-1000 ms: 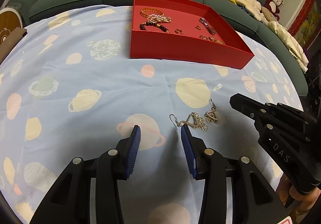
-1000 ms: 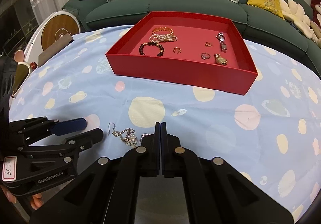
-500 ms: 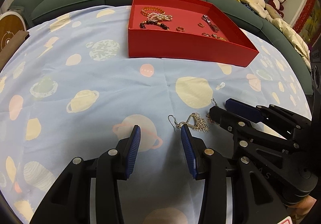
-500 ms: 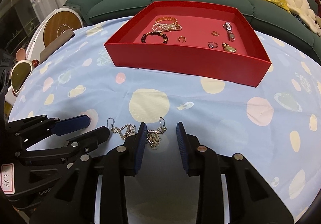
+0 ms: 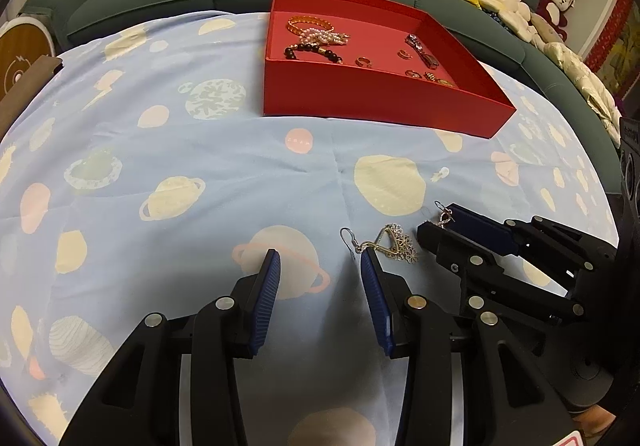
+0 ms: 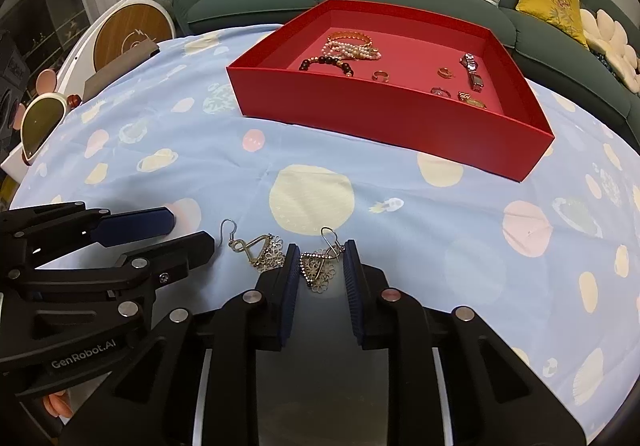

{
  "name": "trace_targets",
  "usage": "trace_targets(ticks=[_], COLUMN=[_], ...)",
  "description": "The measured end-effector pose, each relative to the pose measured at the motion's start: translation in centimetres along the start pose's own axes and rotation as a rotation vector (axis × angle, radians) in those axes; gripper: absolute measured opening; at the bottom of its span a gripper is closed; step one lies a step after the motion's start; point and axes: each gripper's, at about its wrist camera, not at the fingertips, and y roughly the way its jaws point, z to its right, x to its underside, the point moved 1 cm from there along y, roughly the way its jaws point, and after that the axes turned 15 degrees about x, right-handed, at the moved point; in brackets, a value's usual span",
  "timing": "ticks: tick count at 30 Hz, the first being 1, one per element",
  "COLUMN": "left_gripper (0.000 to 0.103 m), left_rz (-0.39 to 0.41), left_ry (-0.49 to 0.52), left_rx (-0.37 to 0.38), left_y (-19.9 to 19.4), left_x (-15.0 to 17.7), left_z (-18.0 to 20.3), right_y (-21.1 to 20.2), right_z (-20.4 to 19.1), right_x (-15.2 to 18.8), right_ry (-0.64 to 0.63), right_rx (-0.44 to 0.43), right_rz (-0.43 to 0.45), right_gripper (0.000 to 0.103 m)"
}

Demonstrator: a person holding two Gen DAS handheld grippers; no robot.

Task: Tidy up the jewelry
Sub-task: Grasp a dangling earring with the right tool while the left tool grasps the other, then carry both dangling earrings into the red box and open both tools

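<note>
My right tongs (image 6: 318,274), at the lower centre of the right-wrist view, straddle one gold filigree earring (image 6: 320,266) lying on the desk's planet-print cloth (image 6: 460,246). Their jaws have just been closing with the earring between them, but a gap remains on either side of it, so I judge the pads are not yet pressing on it. I set the jaws either side of the flat pendant because it lies thin against the cloth and offers little else to pinch. My left tongs (image 5: 320,298), at the lower centre of the left-wrist view, stand part-open and empty, their right pad just beside the second earring (image 5: 390,244). I hold them there, I judge, to be ready for that piece. The red tray (image 6: 400,130), in the upper centre of both views, already holds bracelets (image 6: 348,48) at its left, rings in the middle and a watch (image 6: 472,70) at its right. Both earrings lie well apart from it and have not been put away.
</note>
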Motion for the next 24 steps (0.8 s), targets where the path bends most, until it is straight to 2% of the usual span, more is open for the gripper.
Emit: trace_targets(ticks=[4, 8, 15, 19, 24], left_gripper=[0.04, 0.056, 0.057, 0.056, 0.04], left_rz=[-0.003, 0.006, 0.007, 0.016, 0.022], left_ry=[0.005, 0.021, 0.072, 0.112, 0.162], left_rx=[0.029, 0.035, -0.011, -0.042, -0.082], left_y=[0.3, 0.7, 2.4, 2.9, 3.3], left_x=[0.0, -0.1, -0.3, -0.3, -0.1], left_z=[0.7, 1.8, 3.1, 3.7, 4.4], right_y=[-0.7, -1.7, -2.1, -2.2, -2.3], right_z=[1.1, 2.7, 4.9, 5.3, 5.9], right_x=[-0.2, -0.6, -0.6, -0.3, -0.1], right_ry=[0.03, 0.074, 0.124, 0.13, 0.14], right_rx=[0.008, 0.012, 0.025, 0.029, 0.032], right_rz=[0.011, 0.023, 0.026, 0.026, 0.027], right_gripper=[0.021, 0.021, 0.021, 0.021, 0.021])
